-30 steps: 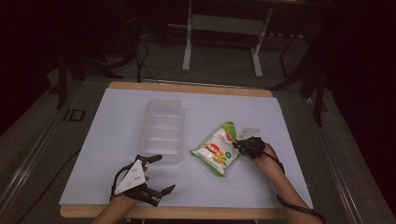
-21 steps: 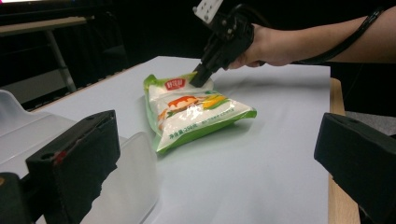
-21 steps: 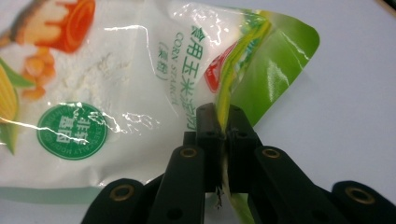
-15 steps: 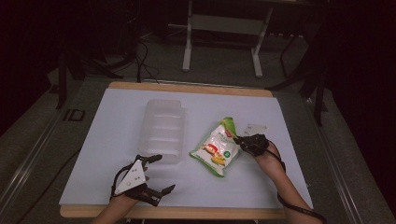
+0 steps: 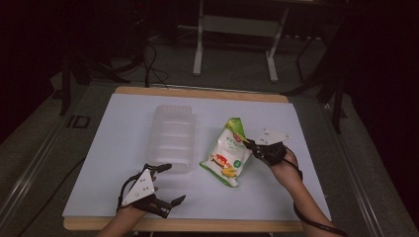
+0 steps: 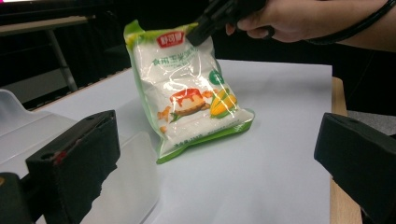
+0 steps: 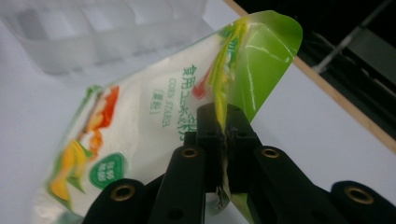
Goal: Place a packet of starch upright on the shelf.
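The green-and-white plastic pouch of corn starch (image 5: 228, 156) stands tilted on the white sheet covering the wooden counter (image 5: 296, 197), just to the right of a clear, ribbed plastic container (image 5: 172, 138). Its bottom edge rests on the sheet while its top seam is raised, pinched by the right gripper (image 5: 248, 143). In the right gripper view the two black fingers (image 7: 212, 135) are clenched tight on the pouch's green upper edge, with the foil folding over beyond them. The left gripper view shows the same hold from the side, the pouch (image 6: 187, 88) leaning with its printed face forward and the person's right hand (image 6: 285, 18) above it.

The left gripper (image 5: 165, 183) lies low near the front edge of the counter, apart from the pouch and just in front of the container, its fingers (image 6: 74, 158) spread wide with nothing between them.

The step in hand appears to be lifting the pouch off the counter by its top seam. The likely destination is the clear container beside it, though that is a judgement. The next move calls for raising the pouch until its bottom edge clears the sheet, keeping the pinch firm because the smooth film could slip and the loose powder will sag toward the bottom.
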